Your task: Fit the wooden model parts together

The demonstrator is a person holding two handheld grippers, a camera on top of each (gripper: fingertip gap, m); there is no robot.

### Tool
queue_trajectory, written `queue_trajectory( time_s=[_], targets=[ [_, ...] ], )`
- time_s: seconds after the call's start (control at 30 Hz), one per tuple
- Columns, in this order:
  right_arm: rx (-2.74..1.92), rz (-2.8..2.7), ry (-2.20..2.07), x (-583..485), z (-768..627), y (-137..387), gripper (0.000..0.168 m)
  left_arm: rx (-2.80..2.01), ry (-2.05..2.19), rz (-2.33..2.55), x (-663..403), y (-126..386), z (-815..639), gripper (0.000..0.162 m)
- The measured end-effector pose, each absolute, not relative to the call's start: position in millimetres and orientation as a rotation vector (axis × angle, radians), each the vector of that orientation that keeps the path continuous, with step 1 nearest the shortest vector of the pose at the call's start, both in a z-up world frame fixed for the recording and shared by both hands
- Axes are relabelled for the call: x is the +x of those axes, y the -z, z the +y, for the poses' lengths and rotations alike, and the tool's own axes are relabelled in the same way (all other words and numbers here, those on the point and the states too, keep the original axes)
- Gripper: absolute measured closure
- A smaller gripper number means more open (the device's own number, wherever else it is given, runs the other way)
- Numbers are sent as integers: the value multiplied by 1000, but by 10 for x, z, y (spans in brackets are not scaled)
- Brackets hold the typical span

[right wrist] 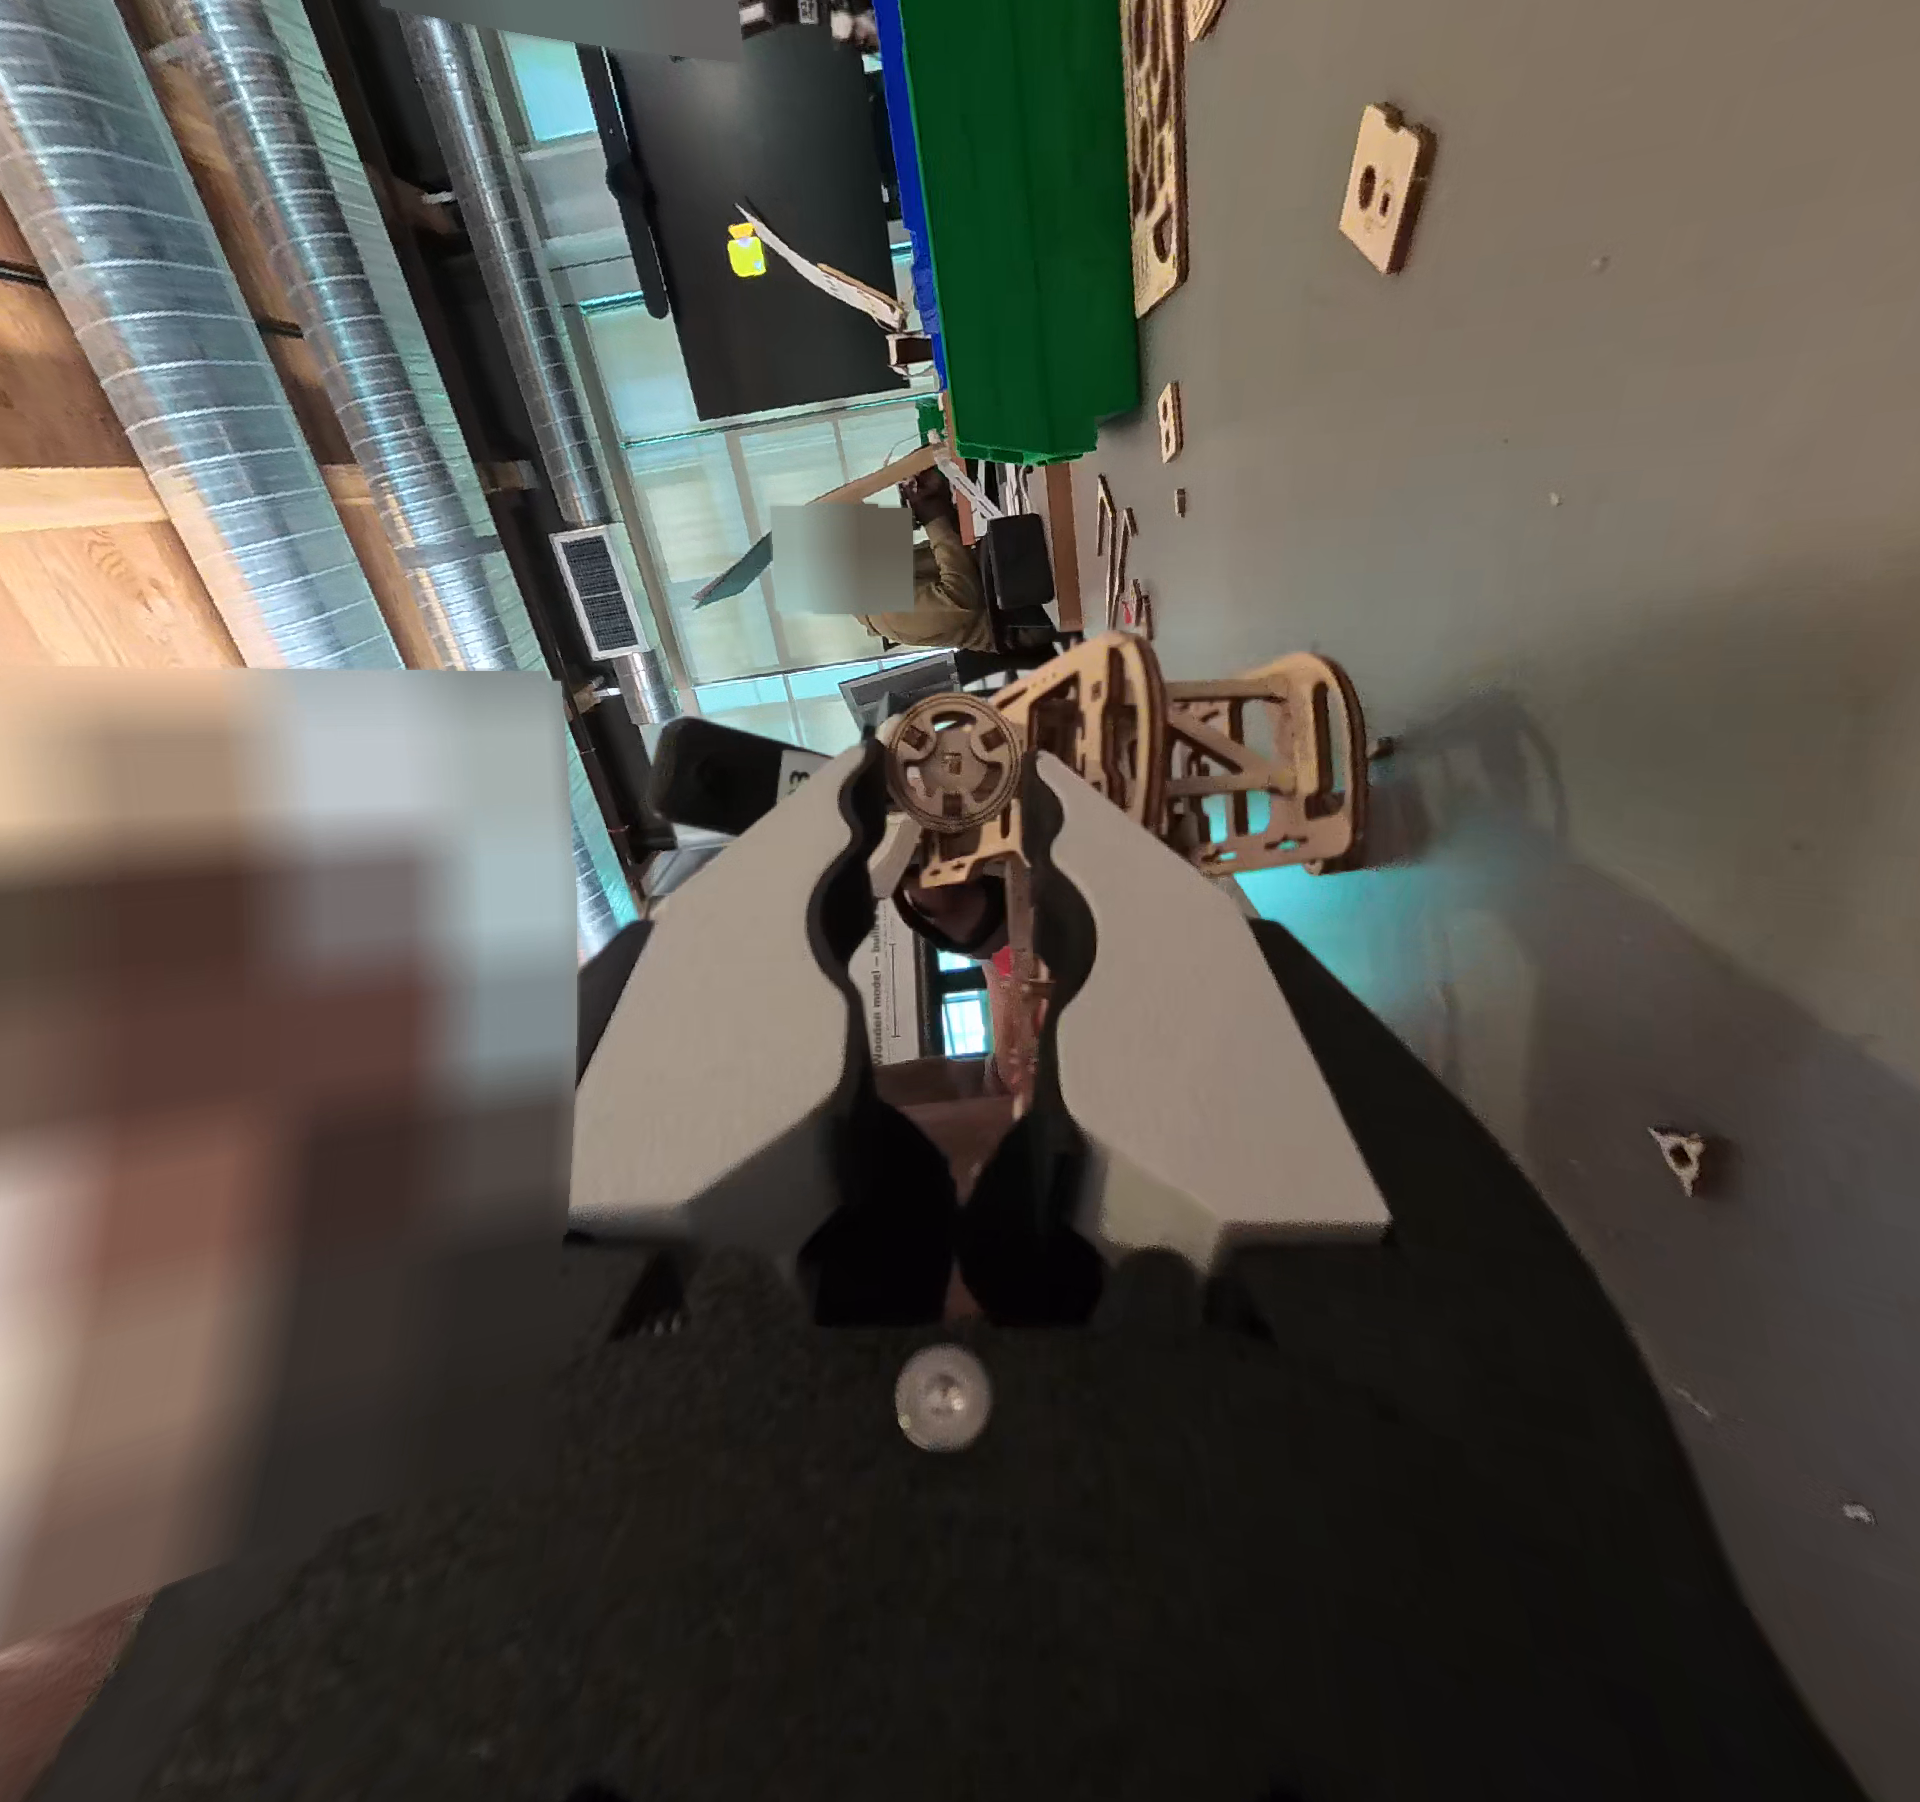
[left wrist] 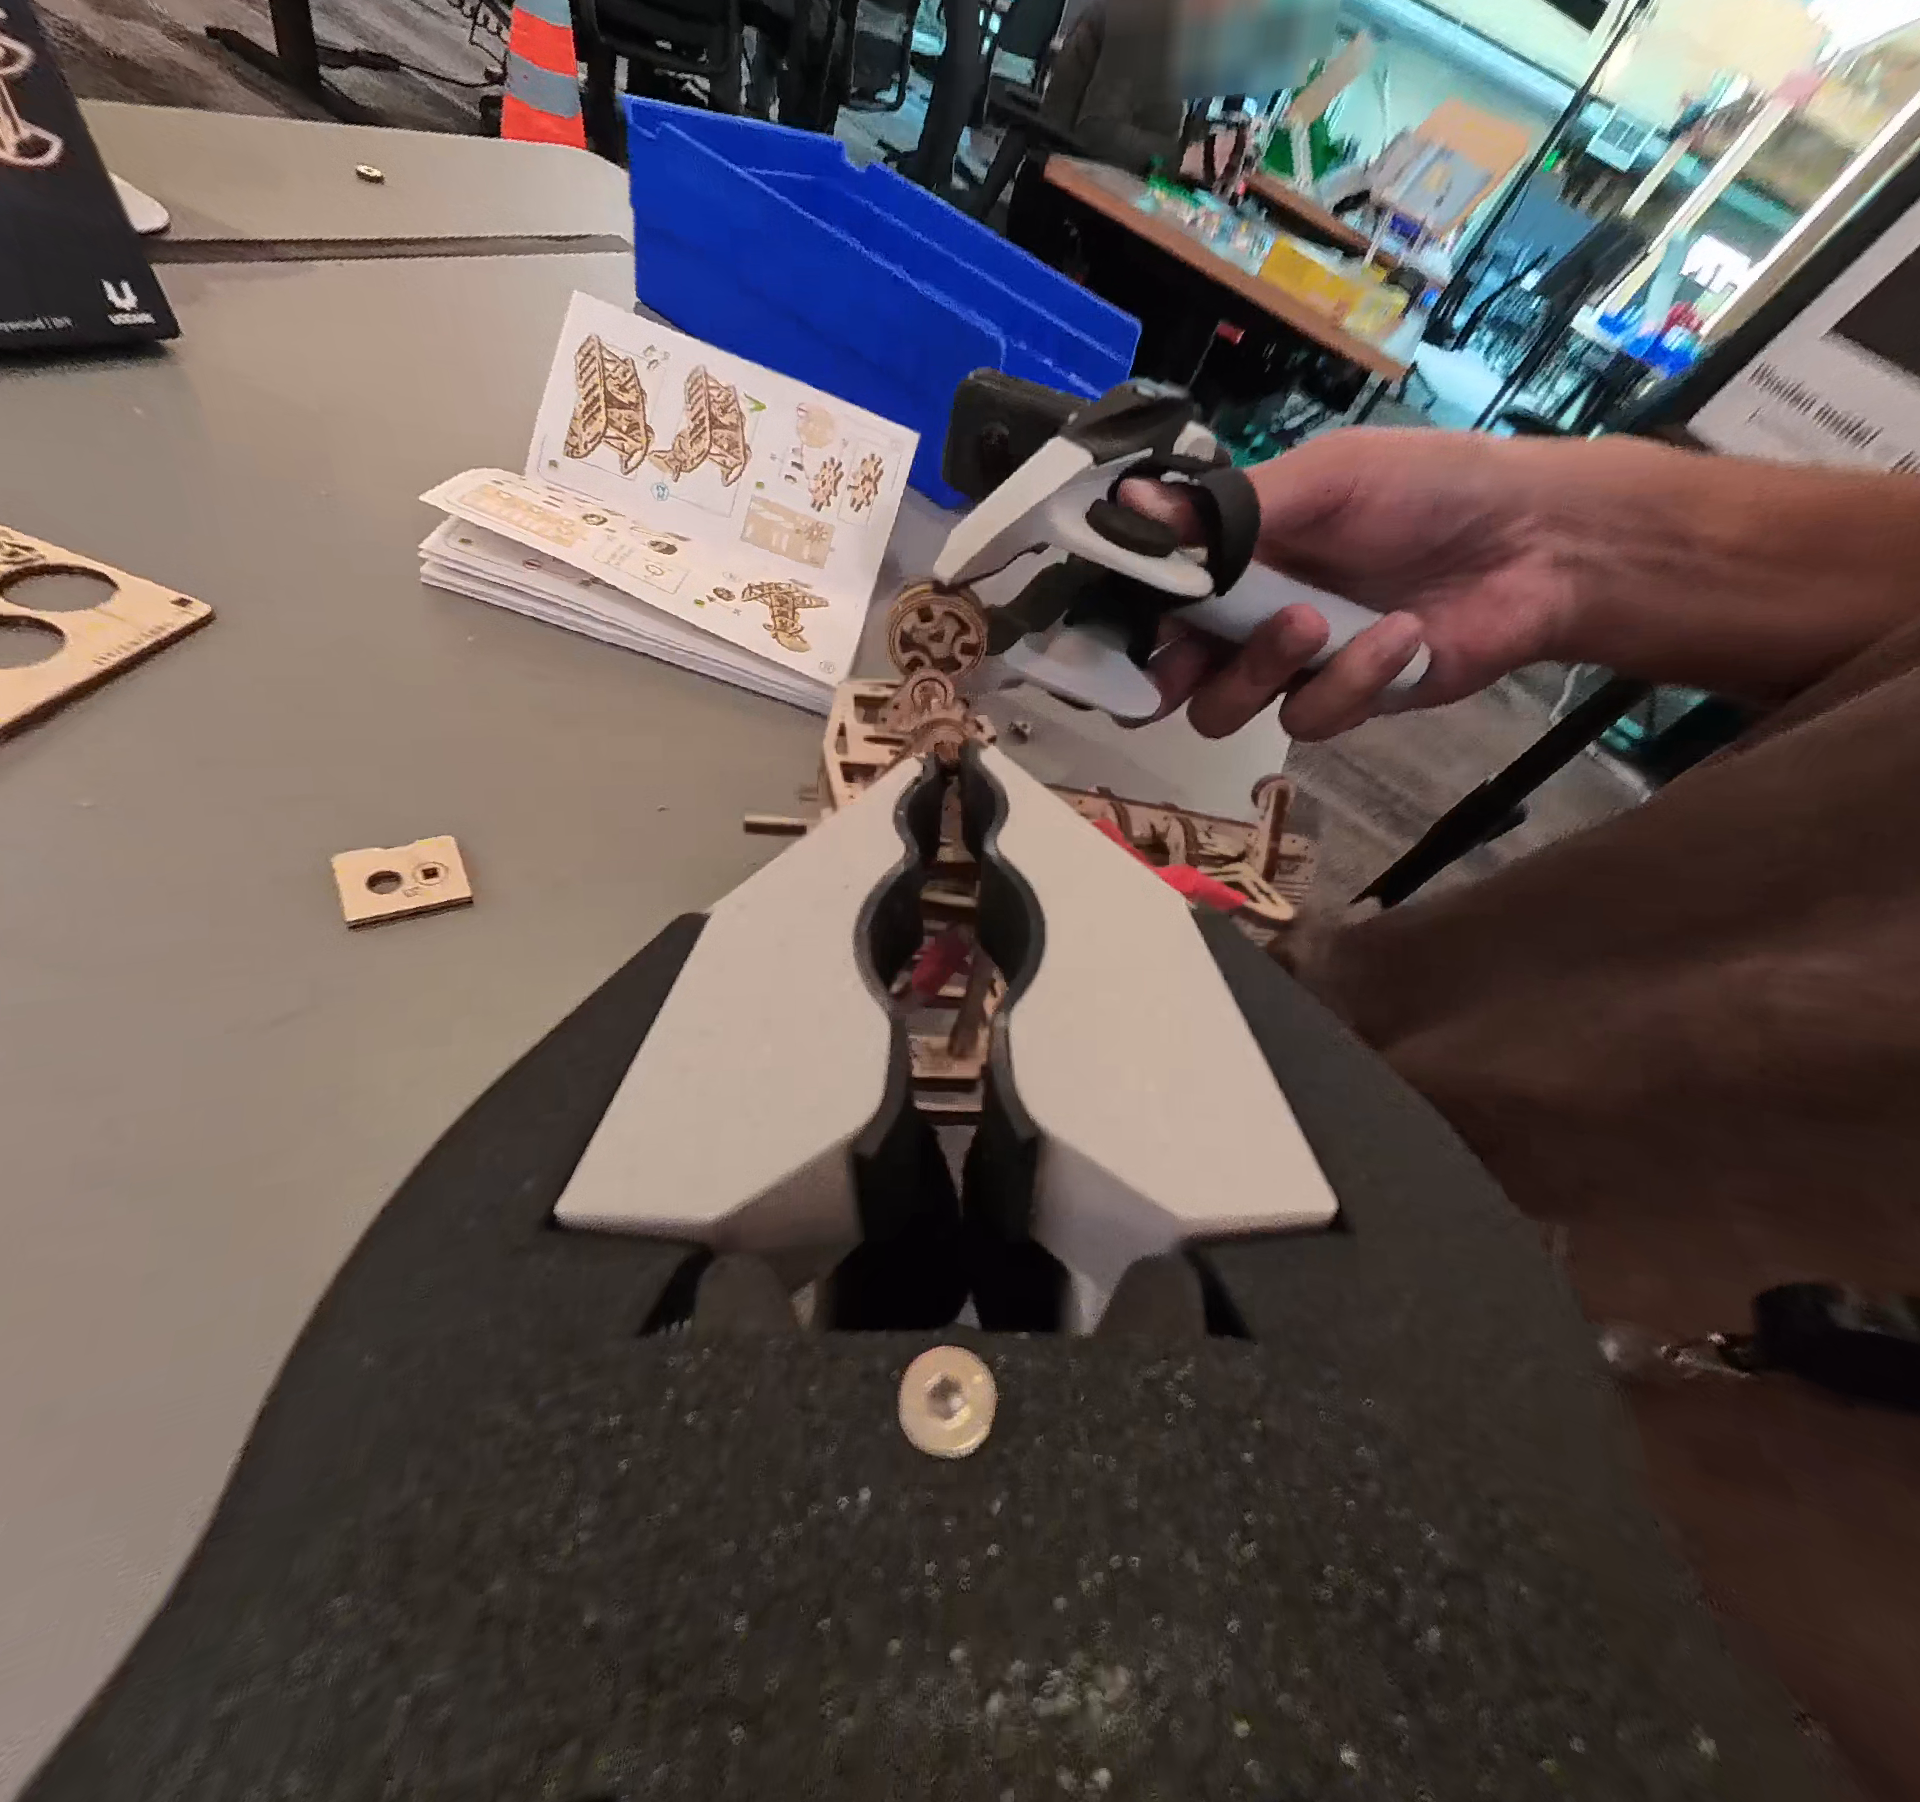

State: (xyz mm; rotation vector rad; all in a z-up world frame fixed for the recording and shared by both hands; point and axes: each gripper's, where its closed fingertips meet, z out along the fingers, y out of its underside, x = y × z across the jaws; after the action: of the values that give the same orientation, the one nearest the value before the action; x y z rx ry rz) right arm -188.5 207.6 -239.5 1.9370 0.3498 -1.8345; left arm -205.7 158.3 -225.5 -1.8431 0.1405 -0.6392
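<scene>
Fingers of the right gripper (right wrist: 951, 796) pinch a wooden wheel (right wrist: 951, 778) directly above the wooden model (left wrist: 940, 713), itself clamped in the left gripper (left wrist: 948, 765) over the table (left wrist: 312, 609), so seating appears underway, requiring careful axial alignment next.

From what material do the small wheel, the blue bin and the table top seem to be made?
Wheel: thin light plywood, unpainted, with dark, burnt-looking cut edges, so probably laser-cut. Blue bin: most likely moulded plastic, given its even saturated colour, smooth walls and notched rim. Table top: smooth matt grey surface, perhaps laminate; what lies under it cannot be seen.
</scene>
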Motion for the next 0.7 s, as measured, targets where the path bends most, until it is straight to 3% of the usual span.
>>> queue_trajectory(
  time_s=[0.27,0.4,0.6,0.7],
  targets=[
    [2041,775,1976,-1930,2188,2302,144,-1881,676,127,-2113,2454,1577,162],
    [2057,1430,2010,-1867,2166,2484,144,-1998,624,219,-2105,2757,1530,162],
    [2040,2056,1729,-1753,2121,2717,144,-2067,564,290,-2120,2920,1477,162],
    [1954,2475,1346,-1685,2111,2801,144,-2090,472,370,-2133,2953,1452,162]
  ],
)
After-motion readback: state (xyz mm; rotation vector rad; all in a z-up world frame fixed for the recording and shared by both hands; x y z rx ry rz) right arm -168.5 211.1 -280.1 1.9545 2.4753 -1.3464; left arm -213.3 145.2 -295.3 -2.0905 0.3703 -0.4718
